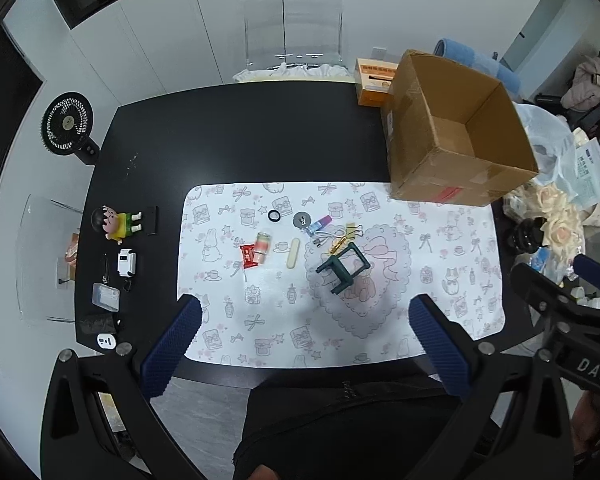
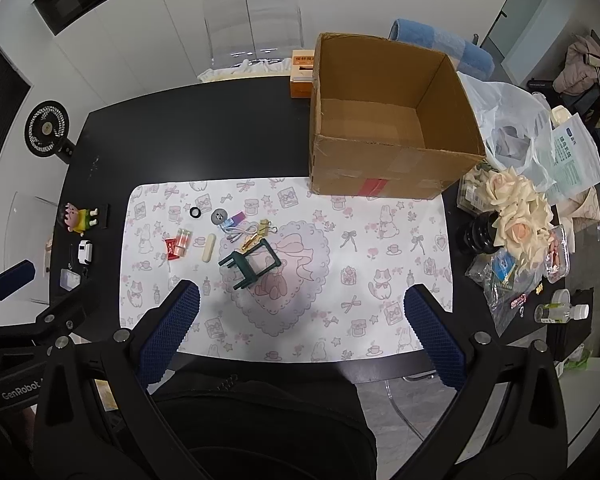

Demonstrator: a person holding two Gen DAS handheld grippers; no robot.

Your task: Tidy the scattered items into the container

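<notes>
Right, the left gripper (image 1: 305, 334) hangs with its 2 blue fingers (image 1: 172, 344) spread wide and nothing between them, above the near edge of the patterned mat (image 1: 440, 280). Same story at the right gripper (image 2: 298, 328): fingers (image 2: 434, 332) splayed apart, empty, over the mat's near strip. Both sit well short of any item, and the near half of the mat beneath them is bare paper.

Further out, the clutter bunches in the mat's left-centre. A small green stool (image 1: 342, 268) lies tipped on its side on the heart print. Just beyond it a tangle of a white cable (image 1: 326, 236), a gold clip (image 1: 340, 245) and yellow binder clips (image 1: 352, 230) all touch or overlap. A blue and purple tube (image 1: 320, 224) and a grey disc (image 1: 300, 220) sit behind those, with a black ring (image 1: 274, 216) apart to the left. Left again are a cream stick (image 1: 293, 253), a small jar (image 1: 261, 248) and a red packet (image 1: 249, 257), the jar and the packet touching.

The cardboard box (image 2: 396, 176) stands open on the mat's far right corner, its front wall overlapping the mat's edge, floor bare. Between clutter and box the right side of the mat is open.

Off the mat, the table's (image 1: 240, 140) left edge holds a cartoon figure (image 1: 116, 222), and cream roses (image 2: 516, 208) crowd the right edge.
</notes>
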